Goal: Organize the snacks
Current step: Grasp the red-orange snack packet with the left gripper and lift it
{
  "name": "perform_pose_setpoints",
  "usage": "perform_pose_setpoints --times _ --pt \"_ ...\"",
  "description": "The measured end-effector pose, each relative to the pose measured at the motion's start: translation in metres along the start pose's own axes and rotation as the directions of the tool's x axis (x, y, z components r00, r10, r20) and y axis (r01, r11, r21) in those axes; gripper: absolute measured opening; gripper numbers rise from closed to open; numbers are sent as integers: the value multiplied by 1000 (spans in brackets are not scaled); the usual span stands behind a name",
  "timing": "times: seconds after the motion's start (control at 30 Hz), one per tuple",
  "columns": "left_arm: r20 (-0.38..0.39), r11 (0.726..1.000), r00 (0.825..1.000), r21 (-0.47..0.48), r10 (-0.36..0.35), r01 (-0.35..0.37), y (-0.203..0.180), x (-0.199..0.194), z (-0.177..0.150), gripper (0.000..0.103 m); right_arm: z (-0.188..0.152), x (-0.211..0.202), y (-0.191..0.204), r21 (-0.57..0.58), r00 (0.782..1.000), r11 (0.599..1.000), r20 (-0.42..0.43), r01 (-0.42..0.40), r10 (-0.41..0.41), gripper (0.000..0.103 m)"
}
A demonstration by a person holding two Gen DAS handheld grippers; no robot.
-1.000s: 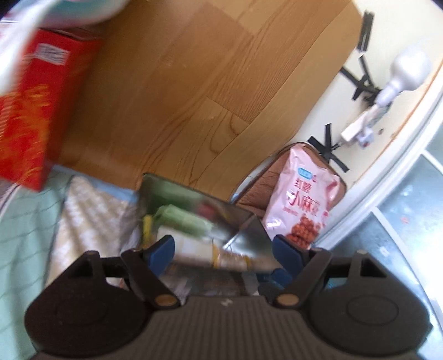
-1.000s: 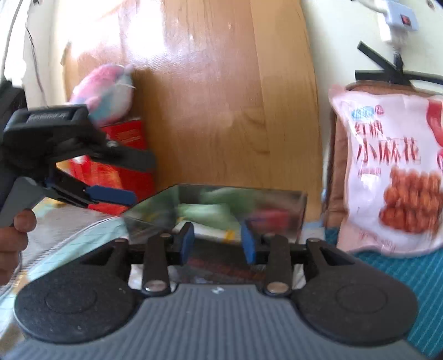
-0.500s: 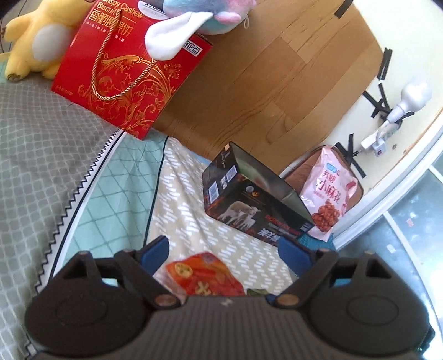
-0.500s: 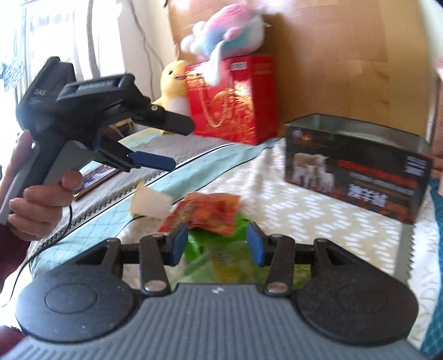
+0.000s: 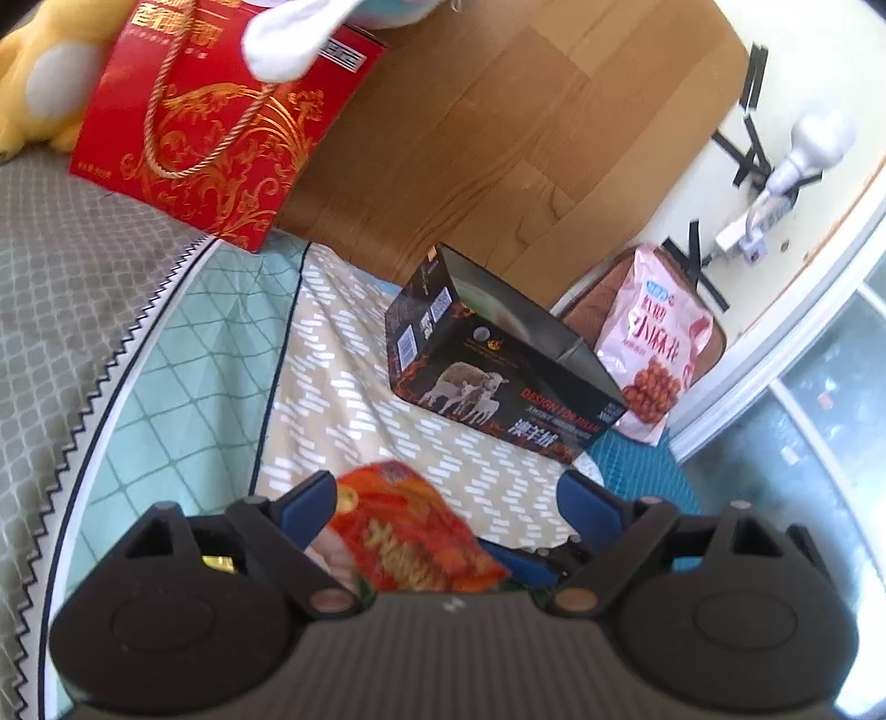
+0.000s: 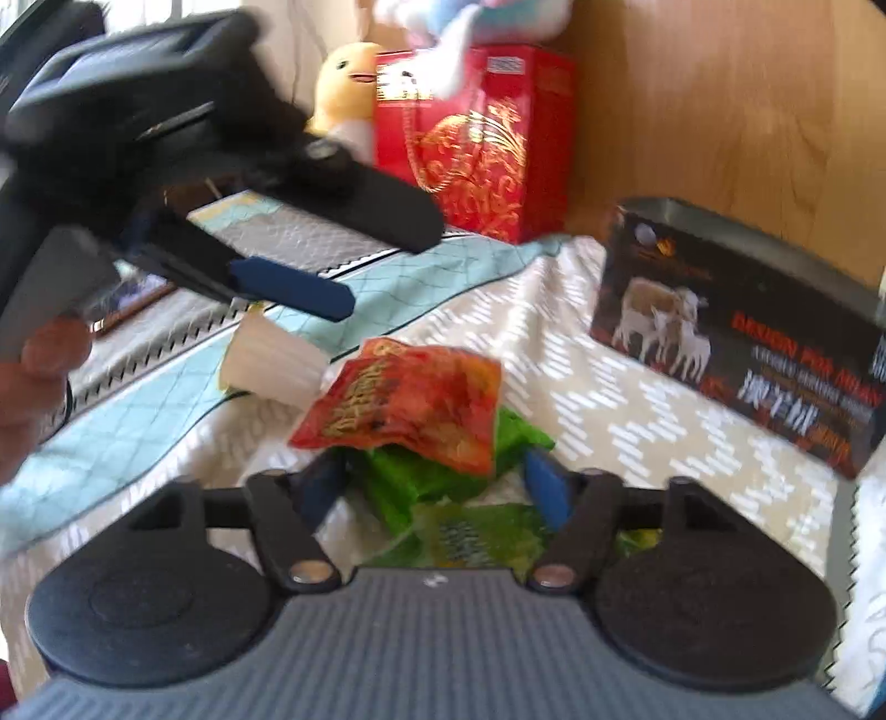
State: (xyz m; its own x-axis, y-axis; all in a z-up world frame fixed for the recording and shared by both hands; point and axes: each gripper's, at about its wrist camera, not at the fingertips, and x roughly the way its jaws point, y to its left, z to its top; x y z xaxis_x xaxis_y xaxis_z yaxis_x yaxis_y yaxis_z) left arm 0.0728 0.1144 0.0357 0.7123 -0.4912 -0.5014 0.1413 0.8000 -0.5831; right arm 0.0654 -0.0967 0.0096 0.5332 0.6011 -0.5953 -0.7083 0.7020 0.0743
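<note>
Since the earlier frames both grippers have drawn back from the open black box (image 5: 501,382), which a second ago filled the near field of both wrist views; it now stands well beyond them on the bed. The jaws of both grippers have just been opening.

Left gripper (image 5: 448,501): jaws spread wide. A red-orange snack packet (image 5: 410,540) lies between and below them, close to the left pad; no pad can be seen pressing on it. In the right wrist view the same gripper (image 6: 293,288) hangs above the snack pile, held by a hand (image 6: 39,382) at the left edge; this view is motion-blurred.

Right gripper (image 6: 434,487): jaws partly spread, with green snack packets (image 6: 443,471) between the pads. Whether the pads touch the wrappers cannot be told; no firm pinch is visible.

Snacks: the red-orange packet rests on top of the green packets on the patterned beige part of the bedspread (image 6: 581,387), between the grippers and the box. A white ridged wrapper (image 6: 271,368) lies just beside the red-orange packet, on its left in the right wrist view.

Surroundings: a pink snack bag (image 5: 659,354) leans upright behind the box near the wall. A red gift box (image 5: 210,133) with gold ornament and a cord handle stands against the wooden headboard (image 5: 526,138), with a yellow plush toy (image 6: 346,83) beside it and a pastel plush toy (image 6: 470,22) on top of it.
</note>
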Motion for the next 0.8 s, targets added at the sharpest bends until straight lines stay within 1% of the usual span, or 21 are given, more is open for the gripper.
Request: perform_pose_setpoints --times 0.03,0.07,0.13,0.17,0.2,0.27,0.33,0.37,0.4,0.43,0.47,0.5,0.53,0.6,0.63,0.7,0.73,0.77,0.8 --pt "-9 1000 1000 4 -1 1 -2 3 1 89 -1 -2 -2 -9 999 999 3 35 -35 44" --pt "-23 1000 1000 -2 -14 14 -3 6 3 89 -4 -5 -3 -24 997 997 9 72 -72 39" --pt "-37 999 999 -4 -38 38 -6 12 4 89 -10 -14 -11 -17 993 993 19 115 -114 30" --pt "-37 999 999 7 -35 35 -9 15 4 89 -12 -18 -16 -8 991 991 17 136 -135 27" --pt "-39 999 999 20 -33 34 -13 18 4 89 -16 -24 -22 4 987 988 19 157 -157 26" --pt "-41 999 999 37 -31 32 -19 23 5 89 -22 -34 -34 42 982 981 18 187 -188 26" --pt "-40 999 999 31 -20 22 -21 27 7 89 -24 -42 -43 73 980 978 9 196 -198 28" --pt "-37 1000 999 21 -16 17 -20 29 9 89 -24 -45 -46 82 983 980 15 179 -181 29" --pt "-32 1000 999 7 -10 10 -17 29 11 89 -22 -47 -49 102 989 985 27 142 -146 29" --pt "-27 1000 1000 -5 -1 1 -15 30 14 89 -20 -51 -51 132 994 987 37 96 -101 32" --pt "-20 1000 1000 -12 13 -13 -12 30 17 90 -18 -52 -55 174 998 984 47 41 -50 36" --pt "-13 999 999 -14 32 -32 -9 30 21 91 -15 -52 -59 217 998 976 56 -4 -9 38" --pt "-7 998 998 -10 60 -60 -6 30 24 91 -10 -47 -61 251 998 967 60 -37 22 42" --pt "-7 993 993 -11 114 -114 3 32 31 92 -3 -42 -65 311 994 944 72 -105 87 43" --pt "-14 992 992 -20 123 -123 8 33 34 94 -1 -39 -67 342 989 928 79 -147 128 43" --pt "-54 993 993 -55 103 -106 19 39 38 95 1 -31 -67 381 978 901 82 -208 191 43" --pt "-76 993 994 -72 84 -89 23 43 38 95 3 -26 -68 388 975 895 77 -221 208 43" --pt "-100 994 993 -86 57 -66 25 48 36 92 5 -20 -67 389 975 894 66 -223 214 42" --pt "-123 995 992 -93 27 -39 26 53 33 81 7 -15 -65 382 976 898 56 -217 212 41"
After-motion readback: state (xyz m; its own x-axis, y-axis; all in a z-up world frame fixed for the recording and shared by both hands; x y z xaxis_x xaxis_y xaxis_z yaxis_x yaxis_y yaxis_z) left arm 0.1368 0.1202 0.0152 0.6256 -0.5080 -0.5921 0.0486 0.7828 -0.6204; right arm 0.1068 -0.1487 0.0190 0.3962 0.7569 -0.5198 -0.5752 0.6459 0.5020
